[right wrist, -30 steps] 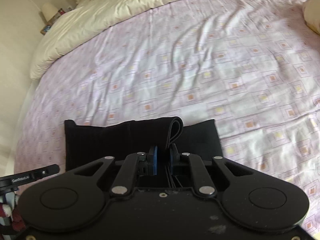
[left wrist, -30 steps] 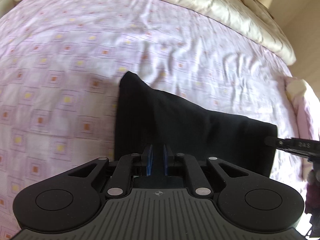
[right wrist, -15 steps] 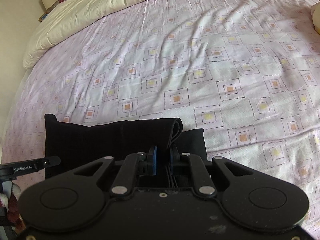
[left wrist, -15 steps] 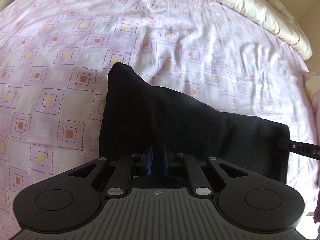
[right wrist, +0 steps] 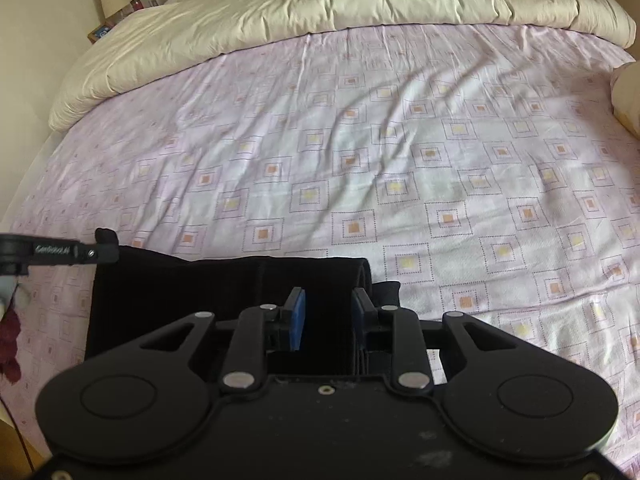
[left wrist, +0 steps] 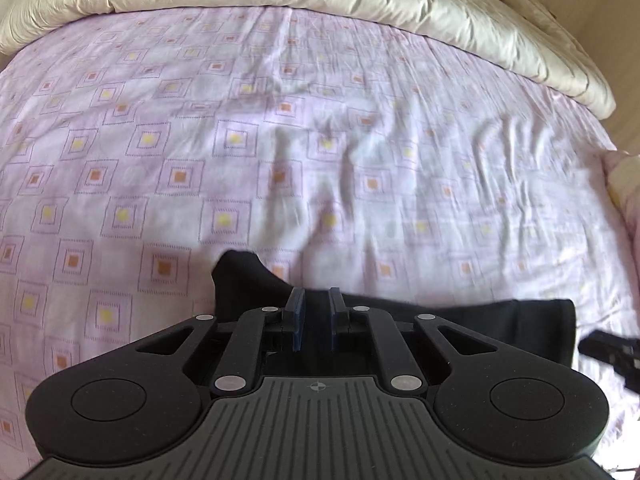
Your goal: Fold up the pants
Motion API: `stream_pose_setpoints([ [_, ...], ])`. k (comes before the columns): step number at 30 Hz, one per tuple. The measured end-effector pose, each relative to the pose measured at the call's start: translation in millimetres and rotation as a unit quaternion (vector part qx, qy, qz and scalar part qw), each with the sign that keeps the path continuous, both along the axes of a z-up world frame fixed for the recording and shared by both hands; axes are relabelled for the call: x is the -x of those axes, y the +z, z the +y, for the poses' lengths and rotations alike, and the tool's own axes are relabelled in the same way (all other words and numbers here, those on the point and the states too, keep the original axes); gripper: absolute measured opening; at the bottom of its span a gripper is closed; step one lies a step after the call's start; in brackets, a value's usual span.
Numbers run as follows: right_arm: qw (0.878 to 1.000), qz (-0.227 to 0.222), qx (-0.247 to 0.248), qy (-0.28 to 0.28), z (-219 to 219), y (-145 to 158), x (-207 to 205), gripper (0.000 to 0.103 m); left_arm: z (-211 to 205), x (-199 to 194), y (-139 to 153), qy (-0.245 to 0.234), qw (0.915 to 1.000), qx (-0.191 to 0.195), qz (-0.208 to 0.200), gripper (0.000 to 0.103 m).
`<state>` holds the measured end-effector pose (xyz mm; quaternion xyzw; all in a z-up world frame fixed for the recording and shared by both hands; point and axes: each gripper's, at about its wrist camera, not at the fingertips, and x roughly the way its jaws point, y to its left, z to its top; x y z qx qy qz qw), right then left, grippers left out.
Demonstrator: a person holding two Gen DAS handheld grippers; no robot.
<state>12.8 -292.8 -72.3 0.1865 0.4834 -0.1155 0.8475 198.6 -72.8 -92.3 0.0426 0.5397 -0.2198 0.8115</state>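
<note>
The black pants (left wrist: 248,284) lie folded in a compact block on the pink patterned bed sheet (left wrist: 280,140), close to the near edge of the bed. In the right wrist view the pants (right wrist: 224,292) show a rolled waistband end at the right. My left gripper (left wrist: 315,304) sits over the pants' near edge, jaws slightly apart, with black cloth between the blue pads. My right gripper (right wrist: 327,310) is open over the waistband end, holding nothing. The left gripper's tip shows in the right wrist view (right wrist: 60,254).
A cream duvet (right wrist: 320,4) is bunched along the far side of the bed. A lamp and small items stand on a bedside table (right wrist: 116,4) at the far left. A pillow (right wrist: 628,100) lies at the right edge.
Both grippers have pulled back and tilted up, so less of the pants shows. The right gripper's jaws have opened and let go of the waistband end. The left jaws have widened slightly.
</note>
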Motion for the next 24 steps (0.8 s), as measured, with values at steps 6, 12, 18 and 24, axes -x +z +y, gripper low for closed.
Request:
stream_pose_setpoints([
  [6,0.998,0.051,-0.023,0.006,8,-30,-5,0.028,-6,-30,-17,0.0,0.9997,-0.021,0.009,0.011],
  [12,0.997,0.08,-0.015,0.017,9,-48,-13,0.026,-14,-51,-40,-0.015,0.998,-0.053,0.031,0.011],
  [18,0.996,0.088,-0.01,0.02,9,-51,-19,0.027,-20,-55,-48,-0.028,0.9975,-0.061,0.022,0.011],
  [24,0.996,0.08,-0.009,0.034,11,-52,-18,0.034,-9,-57,-22,0.003,0.9991,-0.043,-0.007,0.011],
])
